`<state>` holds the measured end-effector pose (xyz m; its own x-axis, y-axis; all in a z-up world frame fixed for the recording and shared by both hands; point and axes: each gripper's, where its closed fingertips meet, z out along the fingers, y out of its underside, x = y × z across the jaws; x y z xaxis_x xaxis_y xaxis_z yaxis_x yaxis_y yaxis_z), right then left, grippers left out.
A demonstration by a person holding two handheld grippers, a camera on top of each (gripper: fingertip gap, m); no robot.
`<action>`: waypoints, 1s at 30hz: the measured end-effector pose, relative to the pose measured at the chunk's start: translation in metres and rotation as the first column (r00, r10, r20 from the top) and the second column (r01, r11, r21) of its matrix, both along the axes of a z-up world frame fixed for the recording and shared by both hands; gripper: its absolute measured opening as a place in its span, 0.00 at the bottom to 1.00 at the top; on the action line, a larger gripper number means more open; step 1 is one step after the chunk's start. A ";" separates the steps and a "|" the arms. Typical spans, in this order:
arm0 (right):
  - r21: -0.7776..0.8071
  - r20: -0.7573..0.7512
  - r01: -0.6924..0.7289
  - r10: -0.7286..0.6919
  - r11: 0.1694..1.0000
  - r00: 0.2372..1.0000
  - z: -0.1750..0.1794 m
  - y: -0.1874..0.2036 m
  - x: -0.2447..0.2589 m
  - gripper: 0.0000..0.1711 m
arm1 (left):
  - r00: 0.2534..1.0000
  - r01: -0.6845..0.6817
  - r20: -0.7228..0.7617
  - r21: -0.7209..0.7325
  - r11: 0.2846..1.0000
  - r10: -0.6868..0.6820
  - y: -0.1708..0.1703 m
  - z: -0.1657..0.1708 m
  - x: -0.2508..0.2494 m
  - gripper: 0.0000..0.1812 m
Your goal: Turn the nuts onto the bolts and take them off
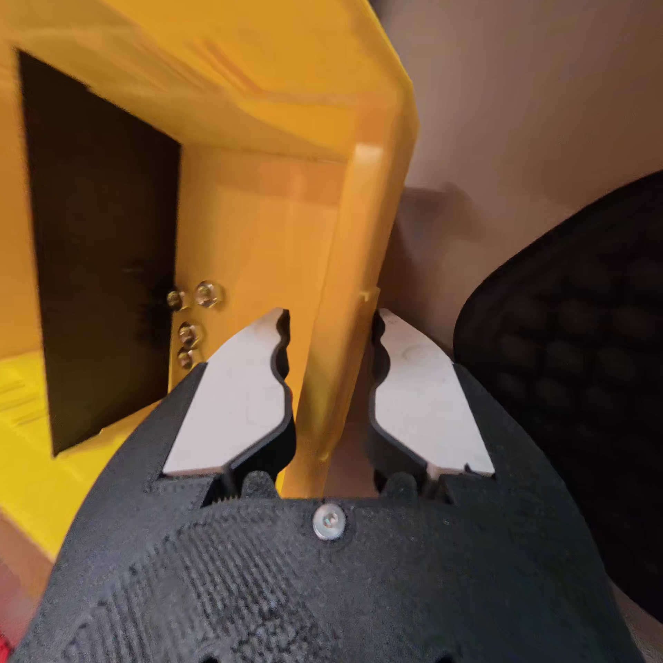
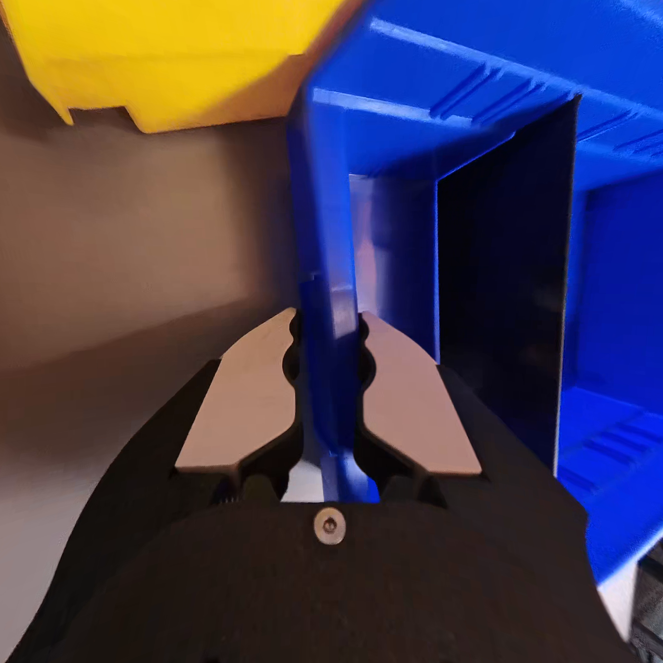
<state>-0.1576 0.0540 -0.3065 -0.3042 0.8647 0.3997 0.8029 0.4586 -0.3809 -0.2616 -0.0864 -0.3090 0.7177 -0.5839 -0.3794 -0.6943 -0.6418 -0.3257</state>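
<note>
My left gripper (image 1: 330,315) is shut on the side wall of a yellow plastic bin (image 1: 351,272), with one finger inside the bin and one outside. Several small brass-coloured nuts or bolts (image 1: 204,295) lie inside the bin next to a black divider panel (image 1: 100,251); blur hides which they are. My right gripper (image 2: 327,315) is shut on the side wall of a blue plastic bin (image 2: 323,222), again with one finger on each side. I see no parts in the visible part of the blue bin.
A black divider (image 2: 502,287) stands inside the blue bin. The yellow bin (image 2: 161,53) also shows at the upper left of the right wrist view. A black mesh object (image 1: 574,341) sits right of the yellow bin. A brown surface (image 2: 125,251) lies between the bins. Tip to tip, the grippers are about 20 centimetres apart.
</note>
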 end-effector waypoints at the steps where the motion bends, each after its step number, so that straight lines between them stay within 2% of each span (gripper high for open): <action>1: -0.013 -0.006 0.002 -0.002 1.000 1.000 0.000 0.000 0.002 0.17 | 1.000 0.024 0.017 -0.027 0.999 -0.023 0.001 -0.005 0.003 0.20; 5: -0.013 -0.029 0.006 -0.007 1.000 1.000 0.005 0.004 0.028 0.17 | 0.999 0.037 0.035 0.004 0.999 -0.037 0.013 -0.006 0.013 0.18; 9: 0.016 -0.022 0.049 -0.049 0.999 0.999 0.004 0.021 0.080 0.17 | 0.999 0.026 0.041 0.047 0.999 -0.028 0.024 -0.005 0.021 0.18; 15: 0.067 0.021 0.169 -0.171 0.983 0.985 0.003 0.068 0.170 0.17 | 1.000 0.002 0.027 0.068 0.998 -0.004 0.039 -0.004 0.026 0.17; 20: 0.088 0.048 0.253 -0.258 0.963 0.965 0.002 0.115 0.223 0.17 | 0.999 -0.024 0.023 0.076 0.997 0.023 0.058 -0.004 0.022 0.17; 26: 0.112 0.082 0.308 -0.317 0.945 0.945 0.003 0.163 0.254 0.18 | 0.998 -0.058 0.005 0.103 0.993 0.058 0.091 -0.002 0.006 0.18; 28: 0.137 0.069 0.346 -0.358 0.928 0.931 0.007 0.173 0.258 0.22 | 0.998 -0.068 -0.001 0.120 0.990 0.068 0.100 -0.001 0.000 0.18; 30: 0.080 -0.013 0.379 -0.379 0.922 0.925 0.021 0.168 0.252 0.27 | 0.998 -0.069 0.002 0.146 0.987 0.069 0.104 0.004 -0.003 0.21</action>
<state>0.0942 0.2217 -0.2855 0.0385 0.8809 0.4717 0.9237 0.1487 -0.3531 -0.2650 0.0180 -0.3055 0.7531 -0.4713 -0.4591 -0.6511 -0.6341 -0.4170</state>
